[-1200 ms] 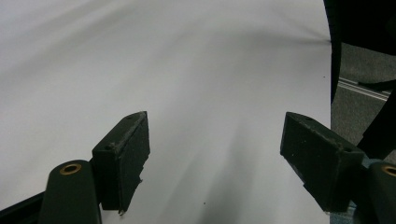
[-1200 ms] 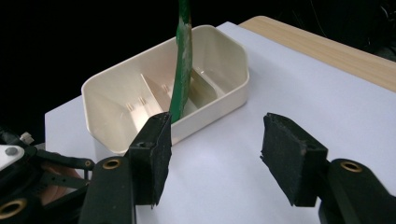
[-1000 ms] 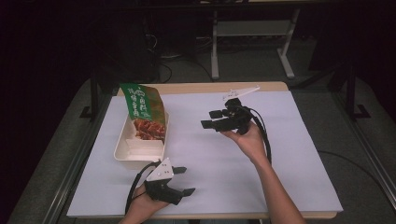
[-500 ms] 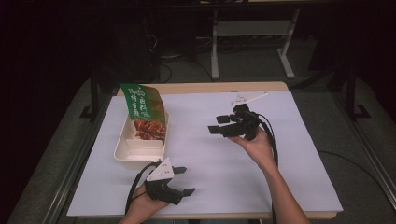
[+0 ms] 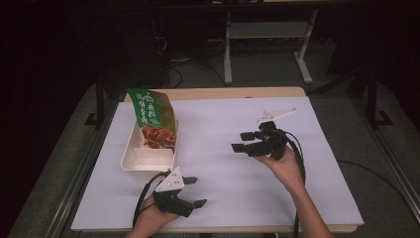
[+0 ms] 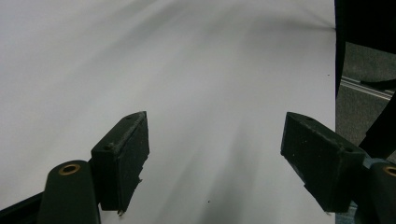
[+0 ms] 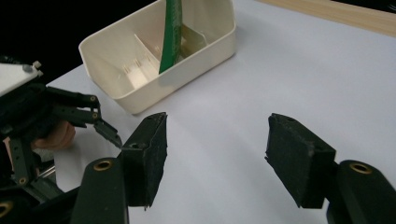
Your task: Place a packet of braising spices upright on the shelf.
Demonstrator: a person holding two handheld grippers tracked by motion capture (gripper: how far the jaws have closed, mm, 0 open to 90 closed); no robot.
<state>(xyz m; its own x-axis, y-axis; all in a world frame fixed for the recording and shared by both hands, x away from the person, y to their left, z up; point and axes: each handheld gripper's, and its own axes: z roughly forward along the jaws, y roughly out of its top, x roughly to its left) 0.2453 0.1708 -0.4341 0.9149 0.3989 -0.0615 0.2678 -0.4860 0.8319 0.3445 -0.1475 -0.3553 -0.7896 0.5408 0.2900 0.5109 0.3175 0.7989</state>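
Note:
A cream divided box (image 5: 136, 161) stands at the left of the white table, seen too in the right gripper view as the box (image 7: 140, 93). A green snack bag (image 5: 151, 119) leans upright inside it, and the bag (image 7: 170, 37) shows edge-on in the right gripper view. My left gripper (image 5: 195, 191) rests open near the front edge, below the box, with nothing between its jaws (image 6: 215, 163). My right gripper (image 5: 240, 142) is held open above the table's middle right, pointing left toward the box, its jaws (image 7: 215, 158) wide apart and holding nothing.
A white sheet (image 5: 218, 124) covers the table, with a wooden strip (image 5: 223, 93) along the far edge. Metal rails run along both sides. A white stand (image 5: 267, 34) sits on the floor behind the table. The left gripper (image 7: 56, 112) appears at left in the right gripper view.
My right gripper has moved down and to the right, nearer the person's side. The left gripper, box and bag have stayed put.

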